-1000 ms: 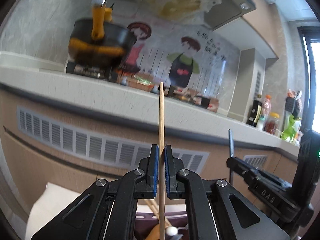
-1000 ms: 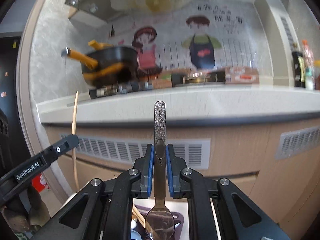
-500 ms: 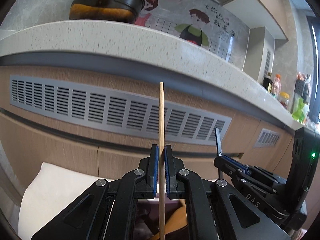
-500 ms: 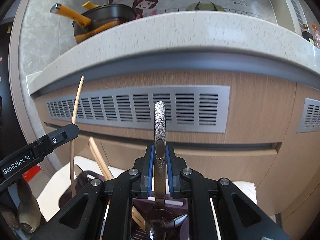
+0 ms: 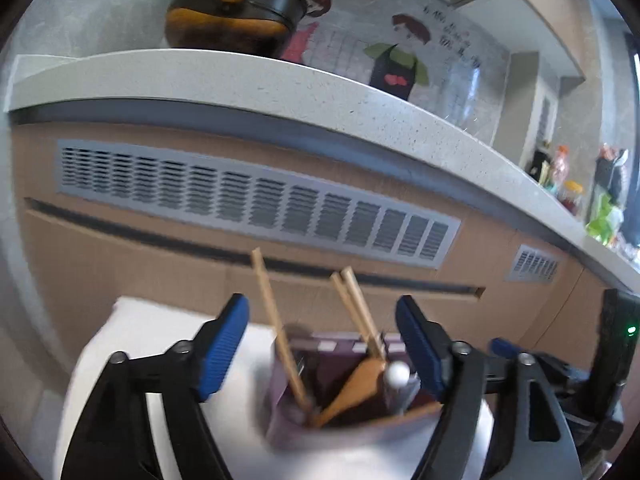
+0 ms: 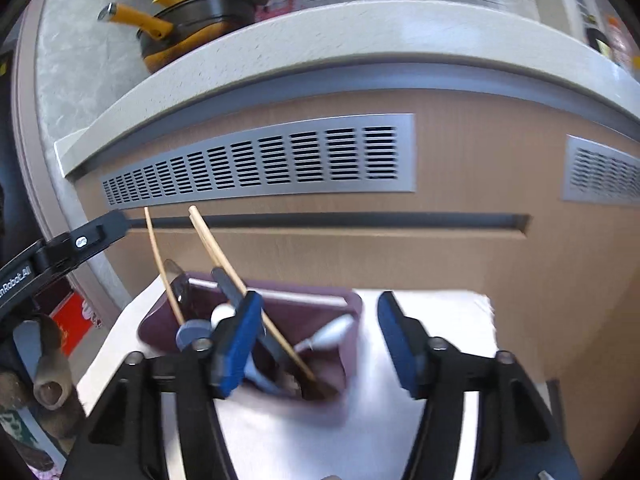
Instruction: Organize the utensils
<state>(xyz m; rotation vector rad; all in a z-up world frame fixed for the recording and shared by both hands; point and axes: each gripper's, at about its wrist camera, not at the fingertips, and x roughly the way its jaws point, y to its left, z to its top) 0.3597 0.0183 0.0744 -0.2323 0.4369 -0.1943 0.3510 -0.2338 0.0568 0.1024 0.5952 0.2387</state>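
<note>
A purple holder [image 6: 352, 308] sits on a white surface [image 6: 440, 320], in front of a wooden cabinet [image 6: 480, 248] with a grey vent [image 6: 280, 160]. Chopsticks [image 5: 356, 304] lean inside it. One more chopstick [image 5: 276, 324] stands at the left side. A wooden spoon [image 5: 356, 384] is in there too. The left gripper [image 5: 320, 344] hangs over the holder with jaws wide open. The right gripper [image 6: 320, 340] has its jaws wide open too, holding nothing.
</note>
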